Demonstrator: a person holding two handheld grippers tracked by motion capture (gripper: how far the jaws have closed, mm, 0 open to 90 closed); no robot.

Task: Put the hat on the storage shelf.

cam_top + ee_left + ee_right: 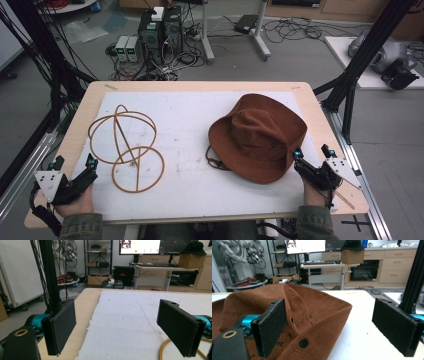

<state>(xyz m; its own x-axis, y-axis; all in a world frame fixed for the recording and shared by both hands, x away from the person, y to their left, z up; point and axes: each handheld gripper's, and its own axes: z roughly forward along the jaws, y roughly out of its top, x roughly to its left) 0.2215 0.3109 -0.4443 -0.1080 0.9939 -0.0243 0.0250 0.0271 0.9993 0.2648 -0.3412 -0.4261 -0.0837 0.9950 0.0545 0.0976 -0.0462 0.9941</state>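
A brown brimmed hat [257,136] lies crown up on the right half of the white mat [190,125]. A wire frame of linked golden rings [127,147] lies flat on the mat's left half. My left gripper [75,165] rests at the near left corner, open, jaws empty, with the ring frame [163,350] just beyond its right jaw. My right gripper [312,152] sits at the near right, open, close to the hat [294,315]; its left jaw overlaps the brim in the right gripper view, nothing is gripped.
The mat covers a wooden table [82,115] with bare wood along the left and right edges. Black frame posts [360,55] stand at the table's right and left. Computers and cables [160,35] sit on the floor beyond the far edge.
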